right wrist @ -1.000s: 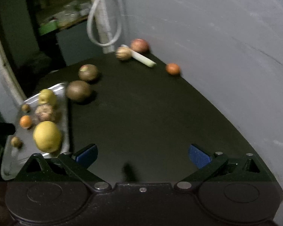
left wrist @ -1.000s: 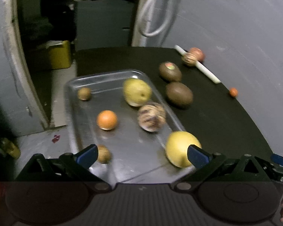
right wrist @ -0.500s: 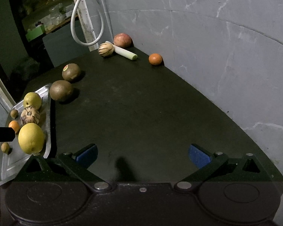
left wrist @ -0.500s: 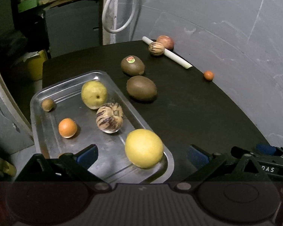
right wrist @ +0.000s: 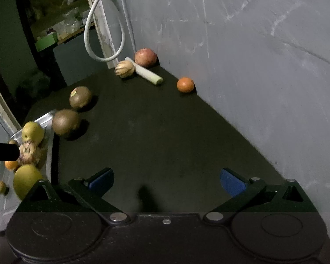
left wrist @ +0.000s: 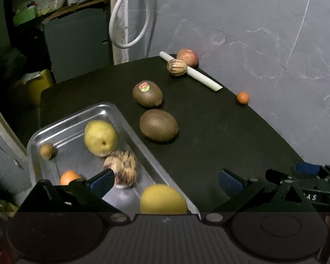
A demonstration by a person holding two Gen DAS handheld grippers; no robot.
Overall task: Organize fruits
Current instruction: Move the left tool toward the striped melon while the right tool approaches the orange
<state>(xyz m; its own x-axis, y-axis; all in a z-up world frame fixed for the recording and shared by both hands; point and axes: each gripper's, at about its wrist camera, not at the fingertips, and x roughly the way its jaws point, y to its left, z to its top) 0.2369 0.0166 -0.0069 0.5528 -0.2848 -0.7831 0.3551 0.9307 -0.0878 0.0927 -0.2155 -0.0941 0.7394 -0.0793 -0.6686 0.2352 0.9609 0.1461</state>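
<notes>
Both grippers empty, fingers spread wide — left gripper point(left wrist: 165, 179) hangs over the near end of the metal tray point(left wrist: 129, 123), right gripper point(right wrist: 166, 179) over bare black table point(right wrist: 165, 132). In the tray: pear point(left wrist: 100, 138), striped melon point(left wrist: 121, 167), small orange point(left wrist: 69, 177), large yellow fruit point(left wrist: 162, 200), small brown fruit point(left wrist: 46, 151). Loose on the table — two kiwis point(left wrist: 158, 125) just beside the tray, a second striped fruit point(left wrist: 176, 67) and an apple point(left wrist: 187, 57) flanking a white tube point(left wrist: 200, 78), and a lone tangerine point(left wrist: 242, 98) by the wall.
</notes>
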